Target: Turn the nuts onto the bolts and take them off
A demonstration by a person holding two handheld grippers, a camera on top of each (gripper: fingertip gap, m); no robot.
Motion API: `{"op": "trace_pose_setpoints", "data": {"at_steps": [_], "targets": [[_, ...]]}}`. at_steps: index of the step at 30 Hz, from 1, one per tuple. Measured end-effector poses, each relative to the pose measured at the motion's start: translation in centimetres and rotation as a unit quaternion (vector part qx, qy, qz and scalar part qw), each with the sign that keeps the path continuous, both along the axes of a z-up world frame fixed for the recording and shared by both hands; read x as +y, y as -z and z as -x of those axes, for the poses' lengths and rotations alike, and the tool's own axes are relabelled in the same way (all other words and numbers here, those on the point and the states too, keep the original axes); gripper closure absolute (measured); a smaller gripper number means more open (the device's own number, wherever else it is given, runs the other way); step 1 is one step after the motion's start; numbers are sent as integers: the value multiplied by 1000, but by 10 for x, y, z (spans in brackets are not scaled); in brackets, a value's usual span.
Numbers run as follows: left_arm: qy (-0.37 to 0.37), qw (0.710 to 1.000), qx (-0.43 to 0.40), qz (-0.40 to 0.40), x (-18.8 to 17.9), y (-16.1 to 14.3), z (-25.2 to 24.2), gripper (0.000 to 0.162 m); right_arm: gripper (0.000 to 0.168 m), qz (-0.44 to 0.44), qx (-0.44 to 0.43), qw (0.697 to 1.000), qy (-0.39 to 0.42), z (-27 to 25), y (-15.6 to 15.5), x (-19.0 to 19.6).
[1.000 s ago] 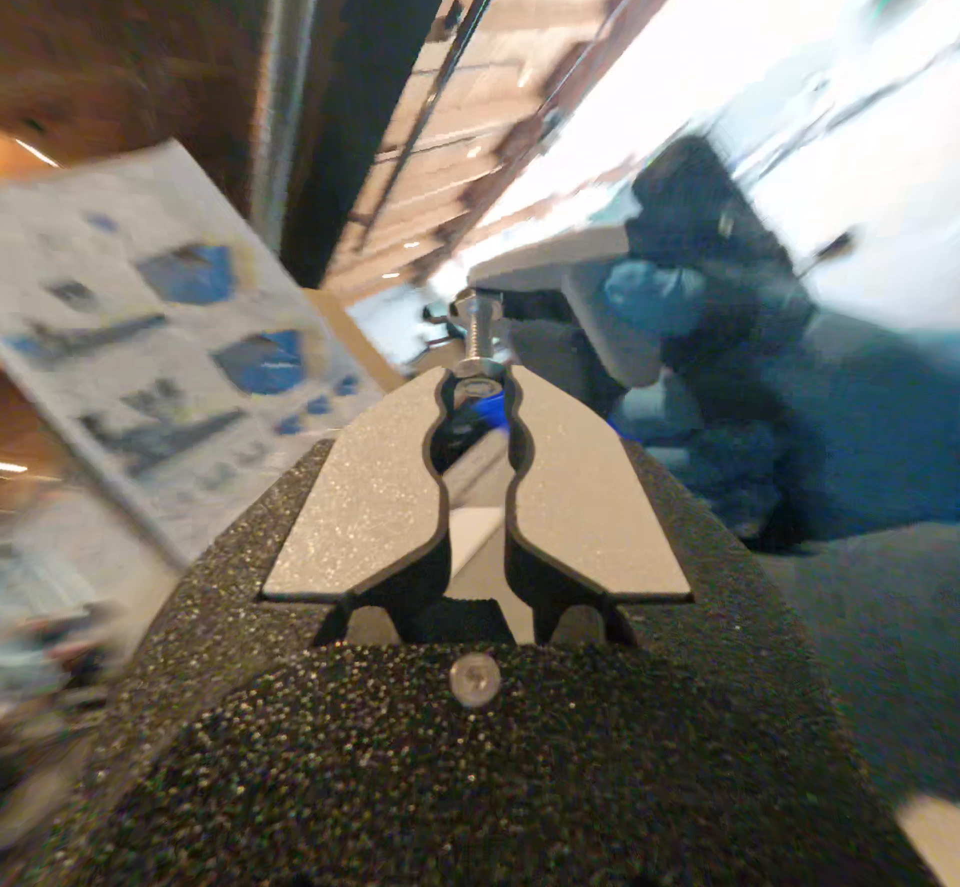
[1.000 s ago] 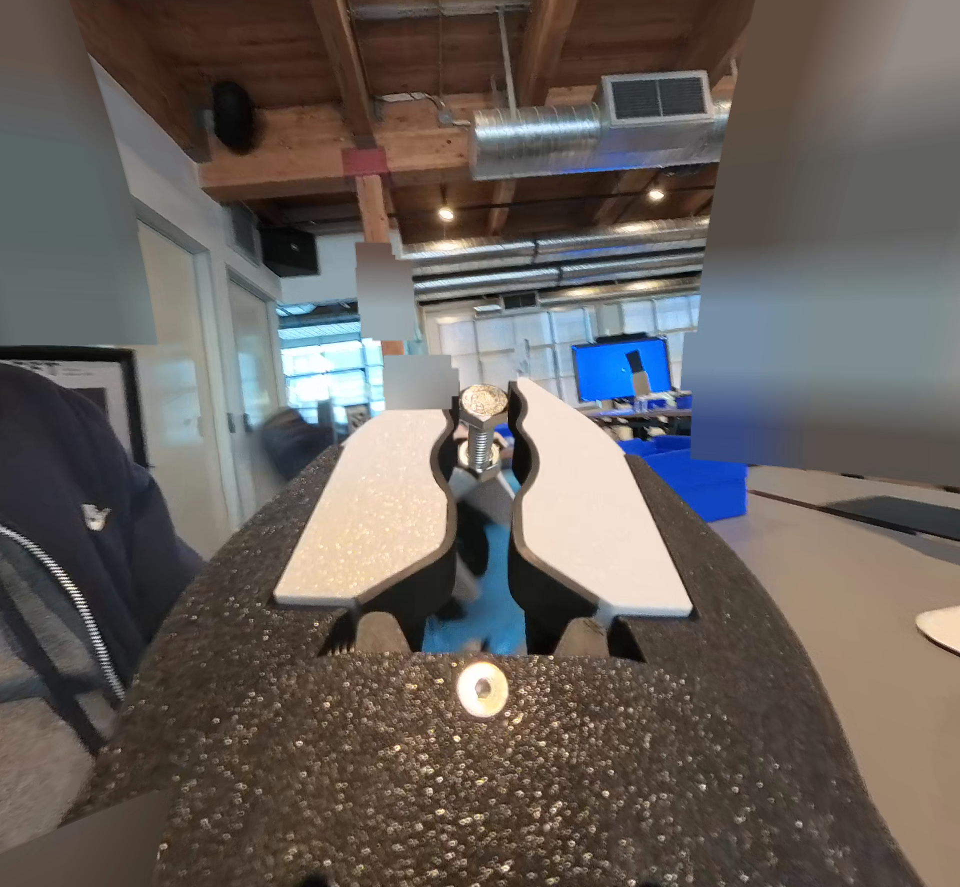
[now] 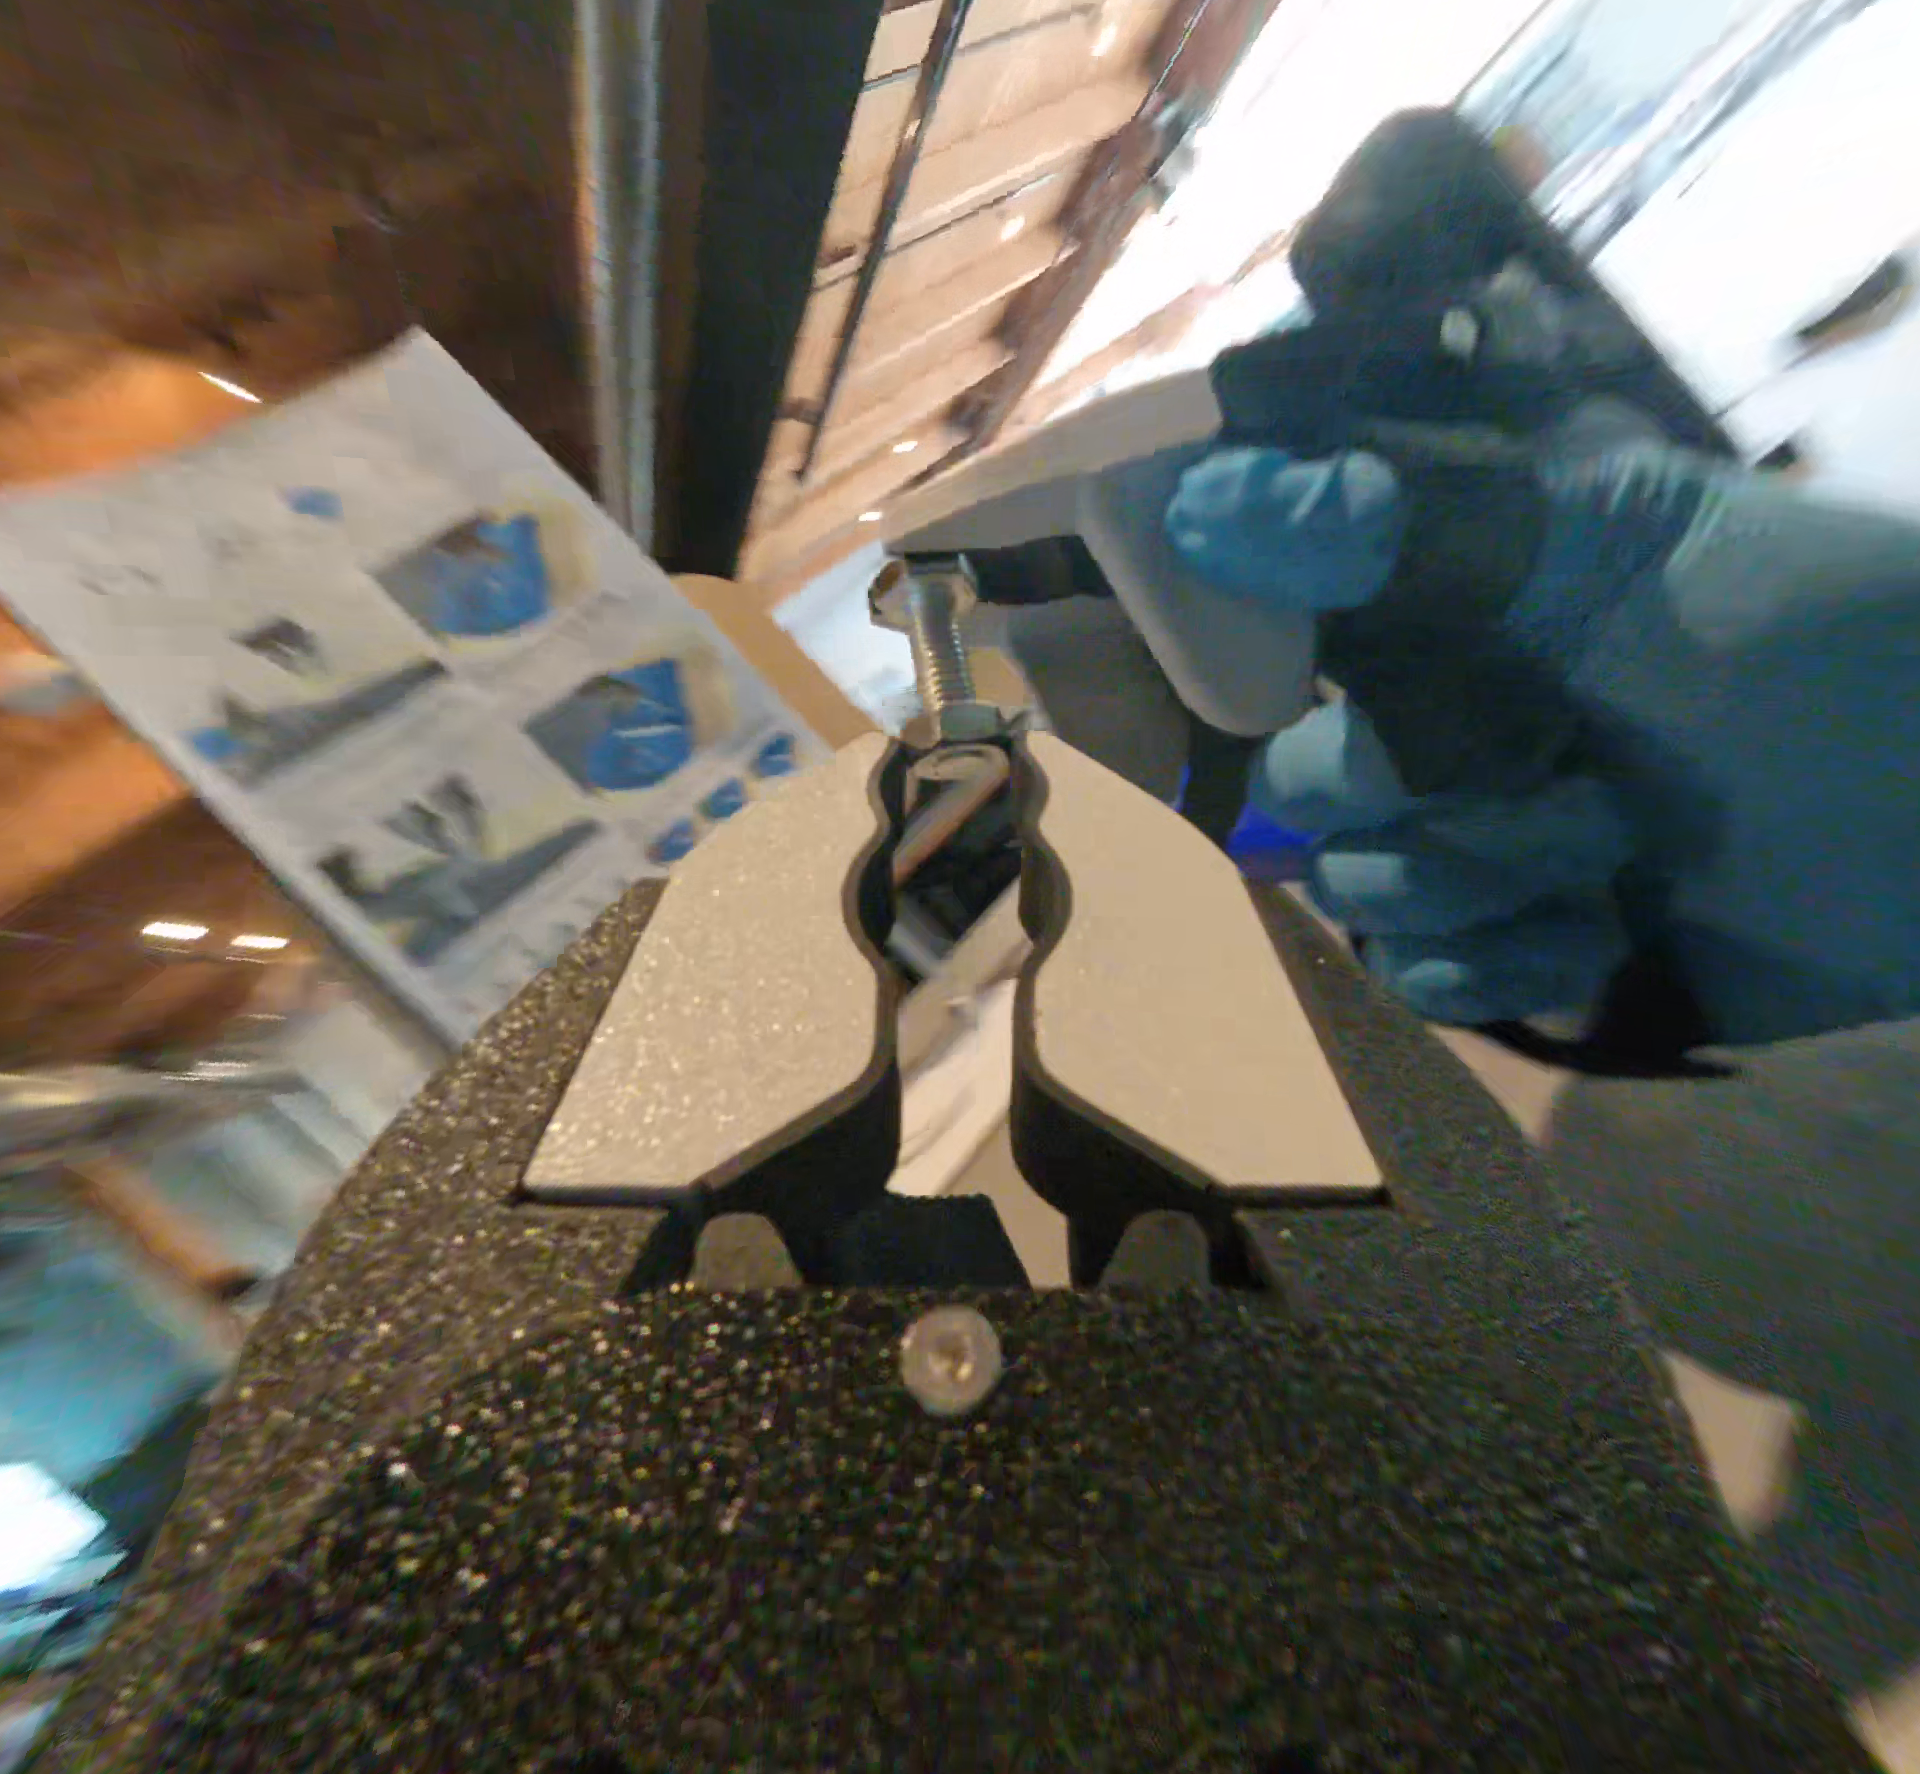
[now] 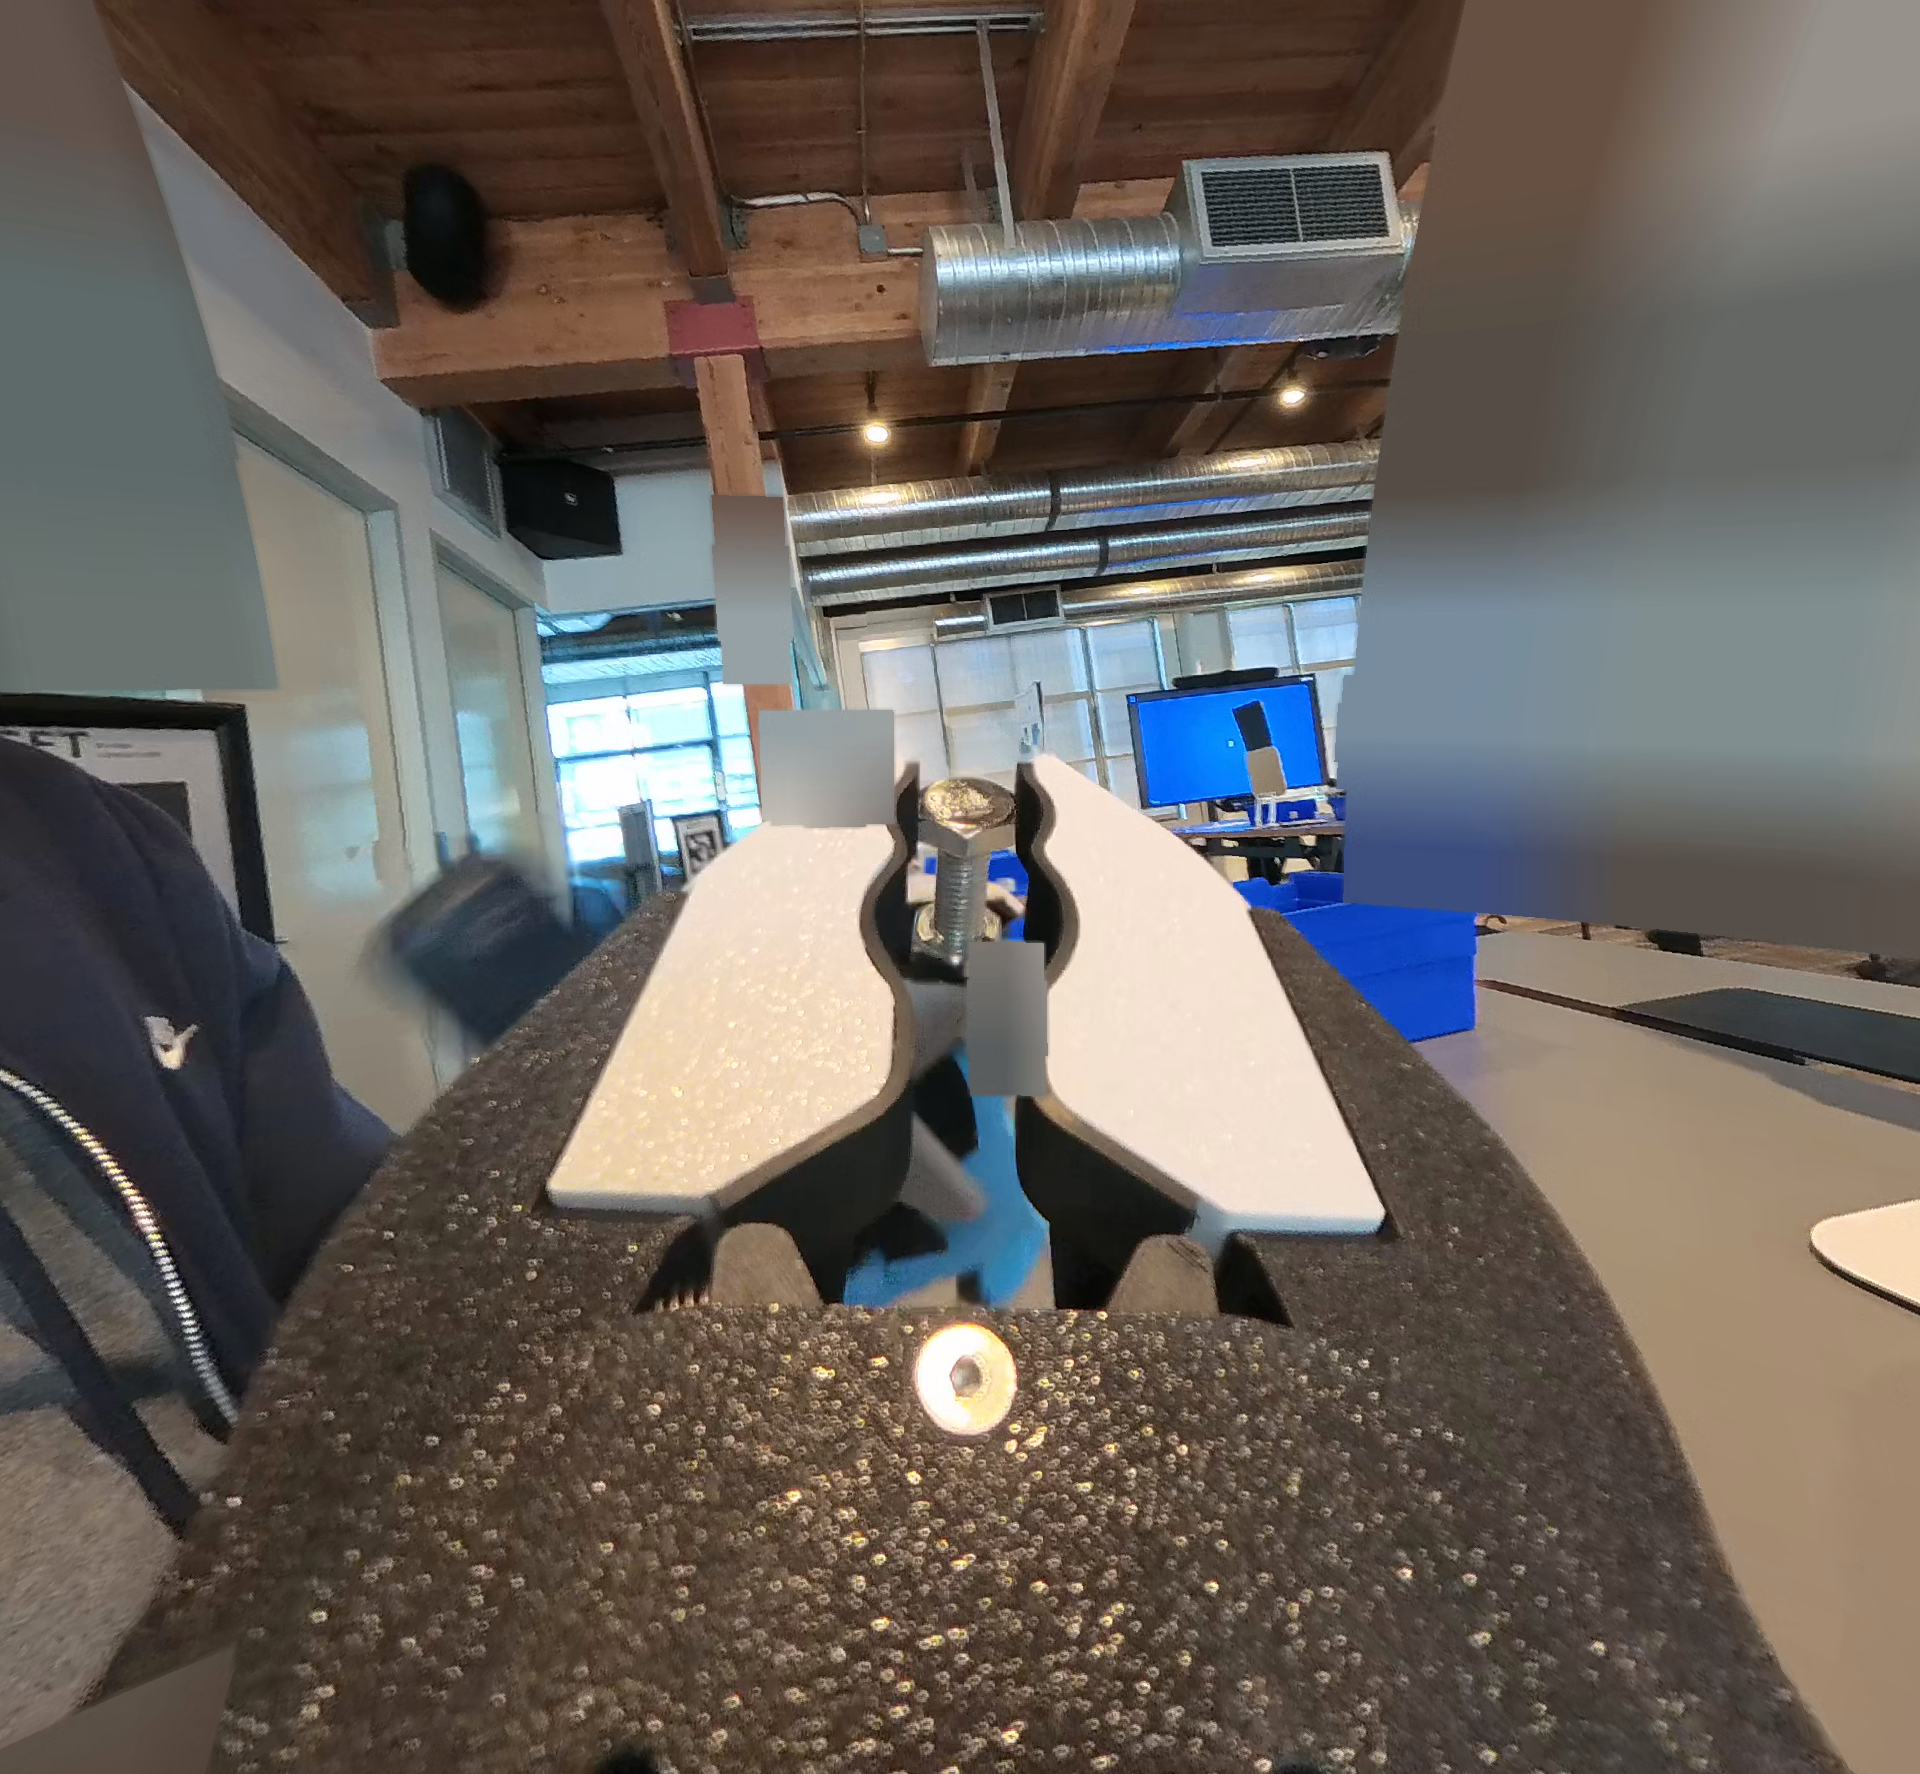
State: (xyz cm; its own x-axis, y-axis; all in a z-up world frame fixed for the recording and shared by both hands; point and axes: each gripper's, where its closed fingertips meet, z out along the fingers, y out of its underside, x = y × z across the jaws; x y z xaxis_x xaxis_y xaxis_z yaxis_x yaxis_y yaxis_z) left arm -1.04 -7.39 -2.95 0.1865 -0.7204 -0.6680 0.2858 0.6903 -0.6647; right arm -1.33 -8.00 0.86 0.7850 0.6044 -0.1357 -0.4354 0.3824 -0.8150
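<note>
Both grippers are raised off the table and meet tip to tip in the air. On my left wrist view, the left gripper is rolled hard to one side, so the ceiling beams and a printed sheet run slantwise across the frame. Its fingers stand nearly closed, pinching the nut right at the tips. The bolt rises out of the nut, threads bare along the shank, head uppermost. Beyond it I see the right gripper coming in from the right, held by a hand in a blue glove; much of that side is smeared by blur. On my right wrist view, the right gripper sits level, pointing slightly upward toward the room. Its fingers are closed to a narrow gap on the bolt's head, with the threaded shank pointing back between them toward the nut. A dark jacket sleeve fills the left edge.
</note>
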Motion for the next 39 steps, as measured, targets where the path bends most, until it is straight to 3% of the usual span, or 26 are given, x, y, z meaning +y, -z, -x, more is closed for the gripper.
{"op": "trace_pose_setpoints", "data": {"at_steps": [3,5,9,13,20,28,31,34,39], "targets": [[-77,993,-10,-87,0,2,-2,142,151,0,0,1000,6,-2,0,0],[-56,995,-12,-82,-6,2,-2,133,151,-2,1,1000,8,-2,0,-1],[76,997,-2,34,-16,-4,5,129,149,-5,9,1000,8,-5,-1,-2],[227,951,53,201,-23,-4,6,133,152,-7,12,1000,6,-6,-1,-2],[265,907,82,316,-8,-2,1,130,151,-9,11,1000,-2,-3,-2,-3],[299,881,124,346,-16,6,-3,134,151,-9,6,1000,-11,1,-2,-3],[311,878,130,340,-20,7,-2,145,151,-7,2,1000,-13,3,-1,-2],[301,888,123,325,-19,6,-1,145,151,-7,2,1000,-12,4,-1,-2],[248,925,108,267,-14,5,0,145,151,-6,-2,1000,-11,4,-1,-2]]}}
